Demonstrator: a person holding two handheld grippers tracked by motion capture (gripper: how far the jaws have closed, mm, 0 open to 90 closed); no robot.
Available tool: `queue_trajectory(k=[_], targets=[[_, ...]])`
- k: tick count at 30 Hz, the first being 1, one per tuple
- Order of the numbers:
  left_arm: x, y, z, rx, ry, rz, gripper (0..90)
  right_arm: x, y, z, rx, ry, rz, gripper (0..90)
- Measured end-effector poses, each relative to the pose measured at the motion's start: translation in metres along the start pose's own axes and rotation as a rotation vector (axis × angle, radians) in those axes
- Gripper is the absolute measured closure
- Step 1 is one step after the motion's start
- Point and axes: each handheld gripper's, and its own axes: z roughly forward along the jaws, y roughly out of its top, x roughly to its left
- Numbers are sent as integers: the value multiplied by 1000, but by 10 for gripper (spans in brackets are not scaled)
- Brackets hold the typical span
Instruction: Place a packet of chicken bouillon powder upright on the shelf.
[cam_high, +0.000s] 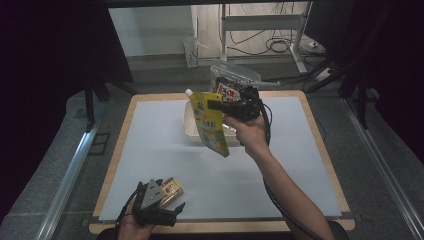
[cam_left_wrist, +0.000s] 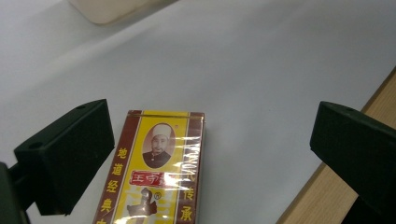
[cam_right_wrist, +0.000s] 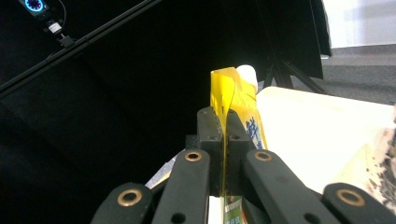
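The right gripper (cam_high: 216, 105) pinches a yellow spouted pouch (cam_high: 211, 125) above the white tub (cam_high: 192, 131). The left gripper (cam_left_wrist: 210, 154) gapes around a yellow-red box (cam_left_wrist: 156, 172), whose portrait label shows up close.

A white mat (cam_high: 150, 150) covers a wooden table (cam_high: 325, 150). A pale plastic tub (cam_high: 189, 122) sits on it toward the far side, and just behind it a clear bag (cam_high: 235, 70) of what looks like packaged snacks. Past the table: grey floor (cam_high: 165, 75), loose cables (cam_high: 280, 45), metal desk legs (cam_high: 300, 55).
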Motion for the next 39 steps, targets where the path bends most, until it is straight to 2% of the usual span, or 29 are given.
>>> queue_trajectory(k=[8, 13, 26, 27, 32, 39], targets=[[2, 0, -2, -5, 7, -3, 0, -3, 0, 18, -11, -4, 18, 898], [1, 0, -1, -1, 5, 1, 0, -9, 2, 27, -24, -1, 54, 898], [1, 0, -1, 2, 3, 3, 0, -15, 6, 37, -58, -33, 54, 898], [1, 0, -1, 3, 3, 3, 0, -15, 7, 40, -62, -49, 51, 898], [2, 0, -1, 4, 3, 4, 0, -17, 6, 44, -59, -67, 44, 898], [1, 0, -1, 6, 1, 7, 0, -26, 2, 52, -76, -85, 70, 898]])
